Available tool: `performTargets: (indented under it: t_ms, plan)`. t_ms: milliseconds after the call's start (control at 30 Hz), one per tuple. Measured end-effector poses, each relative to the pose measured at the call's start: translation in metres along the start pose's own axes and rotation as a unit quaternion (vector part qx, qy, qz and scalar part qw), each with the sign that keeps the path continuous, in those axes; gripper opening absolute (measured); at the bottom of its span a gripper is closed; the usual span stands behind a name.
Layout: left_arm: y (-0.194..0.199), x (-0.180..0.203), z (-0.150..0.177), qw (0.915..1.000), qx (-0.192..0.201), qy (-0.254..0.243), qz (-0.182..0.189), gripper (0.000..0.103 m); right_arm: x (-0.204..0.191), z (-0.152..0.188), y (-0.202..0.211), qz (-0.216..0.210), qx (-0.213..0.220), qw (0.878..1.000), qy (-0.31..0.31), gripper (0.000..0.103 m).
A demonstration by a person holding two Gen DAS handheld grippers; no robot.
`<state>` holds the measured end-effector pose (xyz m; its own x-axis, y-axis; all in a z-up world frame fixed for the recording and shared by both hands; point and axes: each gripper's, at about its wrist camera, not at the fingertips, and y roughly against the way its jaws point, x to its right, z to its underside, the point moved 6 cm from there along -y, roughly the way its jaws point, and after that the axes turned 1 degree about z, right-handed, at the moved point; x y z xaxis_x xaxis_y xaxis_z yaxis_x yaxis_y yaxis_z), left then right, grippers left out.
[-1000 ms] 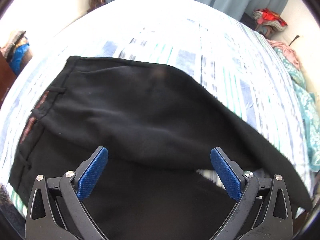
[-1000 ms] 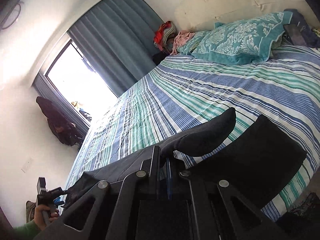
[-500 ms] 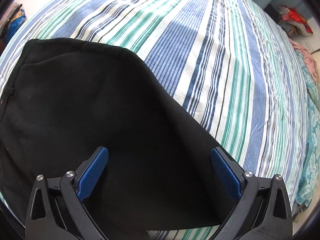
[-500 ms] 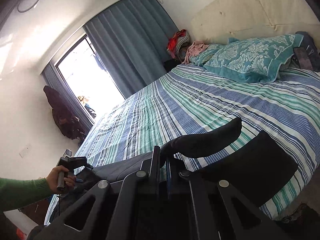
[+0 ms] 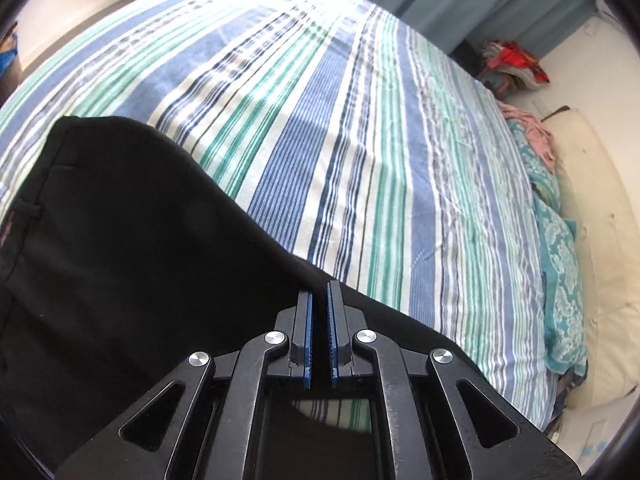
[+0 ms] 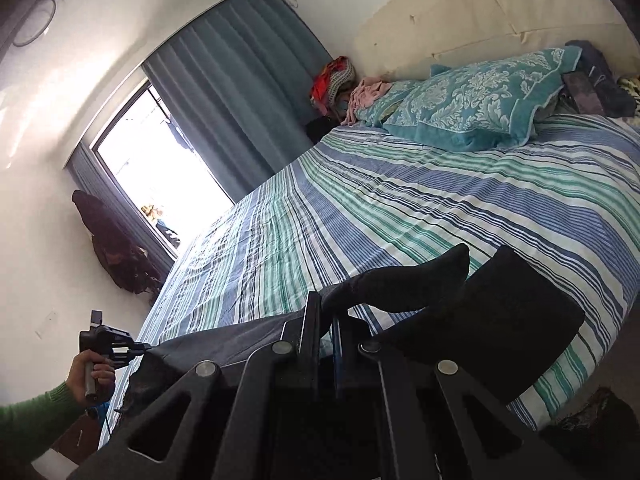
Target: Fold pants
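Observation:
Black pants (image 5: 132, 264) lie on the striped bed (image 5: 360, 152) at the near left, waistband with a belt loop at the far left. My left gripper (image 5: 319, 300) is shut at the pants' upper edge, a narrow gap between the blue pads; pinched cloth does not show clearly. My right gripper (image 6: 324, 320) is shut on a fold of the black pants (image 6: 400, 284), which curls up past the fingers. The pants' leg end (image 6: 500, 320) lies at the bed's near edge. The left gripper also shows in the right wrist view (image 6: 140, 347), at the pants' far end.
A teal patterned pillow (image 6: 472, 104) lies at the head of the bed, with pink cloth (image 6: 366, 94) and a pile of clothes (image 6: 334, 80) beside it. Blue curtains (image 6: 248, 112) and a bright window (image 6: 160, 184) stand behind. The cream headboard (image 6: 480, 12) is at the right.
My left gripper was wide open over the pants and has closed at their edge. My right gripper stays shut on the fold and has shifted a little.

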<state>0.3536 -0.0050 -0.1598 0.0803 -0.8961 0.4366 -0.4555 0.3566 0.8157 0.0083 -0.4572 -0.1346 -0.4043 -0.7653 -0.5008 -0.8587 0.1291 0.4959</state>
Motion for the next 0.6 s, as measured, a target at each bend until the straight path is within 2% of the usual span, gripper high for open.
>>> performTargets:
  t_ms: [100, 167, 233, 367, 500, 600]
  plan:
    - [0.056, -0.012, 0.039, 0.9994, 0.026, -0.006, 0.022, 0.005, 0.017, -0.003, -0.001, 0.011, 0.002, 1.0, -0.027, 0.006]
    - [0.075, -0.023, 0.068, 0.9992, 0.031, -0.007, 0.025, 0.005, 0.027, -0.008, 0.001, 0.021, 0.005, 0.999, -0.038, 0.006]
    - [0.084, -0.039, 0.105, 0.9996, 0.023, -0.005, 0.018, 0.005, 0.038, -0.009, -0.001, 0.036, -0.002, 0.998, -0.046, 0.006]
    - [0.071, -0.064, 0.165, 0.9999, -0.009, -0.001, -0.012, 0.004, 0.06, 0.004, -0.012, 0.065, -0.044, 0.995, -0.063, 0.006]
    - [0.062, -0.07, 0.189, 0.9995, -0.024, 0.013, -0.014, 0.004, 0.065, 0.013, -0.011, 0.079, -0.066, 0.993, -0.06, 0.006]
    - [0.062, -0.063, 0.185, 0.9995, -0.027, 0.01, -0.011, 0.004, 0.068, 0.014, -0.002, 0.079, -0.059, 0.993, -0.069, 0.006]
